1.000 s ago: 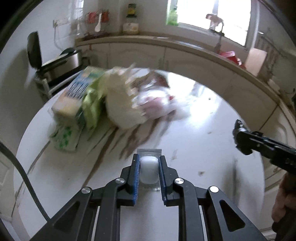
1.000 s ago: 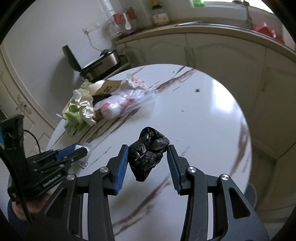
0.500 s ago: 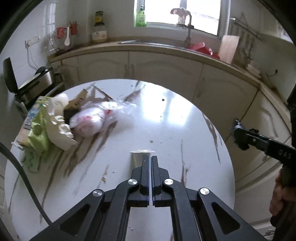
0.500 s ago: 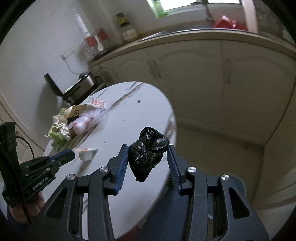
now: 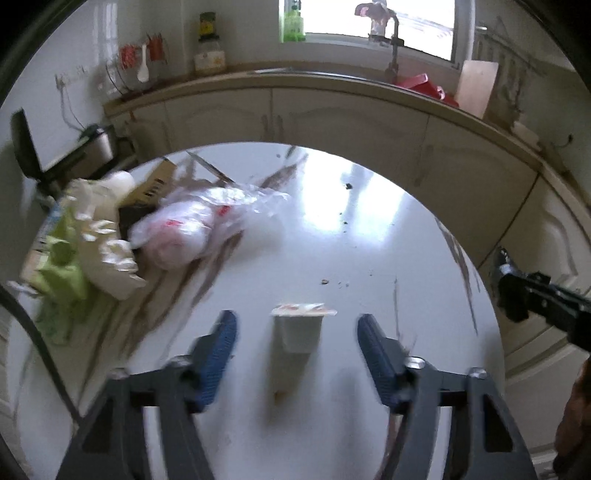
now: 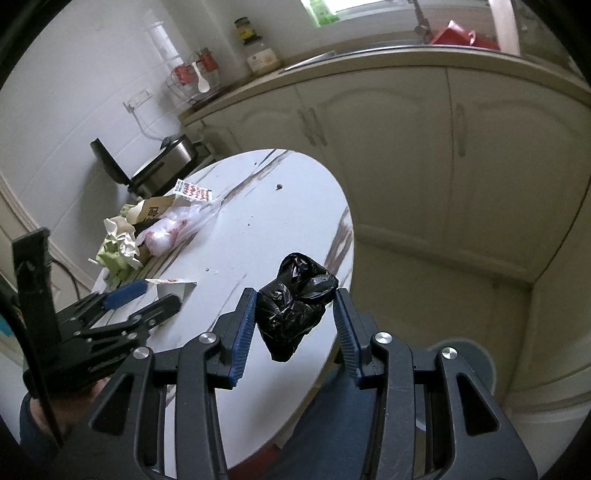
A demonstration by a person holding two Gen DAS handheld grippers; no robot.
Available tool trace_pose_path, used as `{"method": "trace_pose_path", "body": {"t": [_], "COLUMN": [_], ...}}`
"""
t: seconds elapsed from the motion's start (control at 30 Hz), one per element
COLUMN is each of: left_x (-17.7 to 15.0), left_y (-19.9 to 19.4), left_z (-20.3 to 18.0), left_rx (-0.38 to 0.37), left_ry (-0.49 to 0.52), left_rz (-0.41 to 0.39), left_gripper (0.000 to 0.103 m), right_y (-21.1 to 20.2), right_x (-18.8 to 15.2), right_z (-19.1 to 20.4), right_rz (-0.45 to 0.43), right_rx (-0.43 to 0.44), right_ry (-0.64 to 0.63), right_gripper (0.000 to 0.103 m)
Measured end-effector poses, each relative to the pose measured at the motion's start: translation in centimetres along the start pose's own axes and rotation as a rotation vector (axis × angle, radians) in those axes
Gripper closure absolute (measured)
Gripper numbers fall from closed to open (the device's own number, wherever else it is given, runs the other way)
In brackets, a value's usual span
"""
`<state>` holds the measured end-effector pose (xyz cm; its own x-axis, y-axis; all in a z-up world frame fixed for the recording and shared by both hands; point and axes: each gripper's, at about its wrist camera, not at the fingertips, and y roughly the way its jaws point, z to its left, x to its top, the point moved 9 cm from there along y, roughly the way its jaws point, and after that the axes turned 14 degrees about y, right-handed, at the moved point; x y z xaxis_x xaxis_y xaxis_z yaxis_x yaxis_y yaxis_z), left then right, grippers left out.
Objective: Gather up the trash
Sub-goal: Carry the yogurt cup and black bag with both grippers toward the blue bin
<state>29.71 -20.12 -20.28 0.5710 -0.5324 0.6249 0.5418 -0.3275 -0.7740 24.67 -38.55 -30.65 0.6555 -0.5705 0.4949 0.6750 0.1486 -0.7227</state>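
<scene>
Closest to us, the left tool [image 5: 297, 332] has its jaws apart, they've just been opening, and one small white cup [image 5: 298, 330] with a peeled foil lid sits on the bench [image 5: 388, 266] between the blue pads, touching neither, so it's released. Over on the right tool [image 6: 293, 317] we've got one crumpled black plastic bag [image 6: 295, 302] pinched between the two pads and hanging past the bench edge, above the floor and a leg in dark blue trousers. That right tool pokes into the left wrist view from the right side, well apart from the cup. Nothing sits between the left tool and the cup. A bit further out the white marbled top is mostly bare, with a few dark crumbs [image 5: 325, 282] scattered about. Further back on the left is the trash heap: one clear plastic bag [image 5: 192, 229] with white and red stuff inside, one brown cardboard box [image 6: 153, 212], crumpled white paper [image 5: 110, 258] and a green wrapper [image 5: 62, 273], all piled touching each other, a bit blurred in the left view so we can't count it finer. Behind the pile stands one metal cooker [image 6: 162, 166] with its lid up. Farthest off are the cream cabinets [image 6: 406, 122], a jar [image 6: 262, 55], a wire rack [image 6: 195, 81], and a green bottle [image 5: 293, 24] on the window sill.
</scene>
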Motion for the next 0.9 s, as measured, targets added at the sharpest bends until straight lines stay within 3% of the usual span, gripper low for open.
{"method": "trace_pose_path", "body": {"t": [0.03,0.43,0.67,0.9], "left_x": [-0.1,1.8,5.0,7.3], "left_y": [0.6,0.3,0.1,3.6], "left_z": [-0.1,-2.9,-9.4,-18.1], "left_rx": [-0.024,-0.077,-0.165,-0.295], "left_ry": [-0.018,0.01,0.103,0.216], "left_rz": [0.016,-0.039,-0.089,-0.071], "left_gripper": [0.086,0.087,0.087,0.087], "right_y": [0.1,-0.9,-3.3,-5.3], "right_x": [0.0,0.7,1.7,1.7], "right_z": [0.0,-2.5,-8.2,-16.3], "right_rz": [0.001,-0.028,-0.075,-0.11], "right_rx": [0.0,-0.026,-0.095,-0.204], "right_ry": [0.001,0.042,0.121,0.22], "right_gripper": [0.063,0.063,0.063,0.063]}}
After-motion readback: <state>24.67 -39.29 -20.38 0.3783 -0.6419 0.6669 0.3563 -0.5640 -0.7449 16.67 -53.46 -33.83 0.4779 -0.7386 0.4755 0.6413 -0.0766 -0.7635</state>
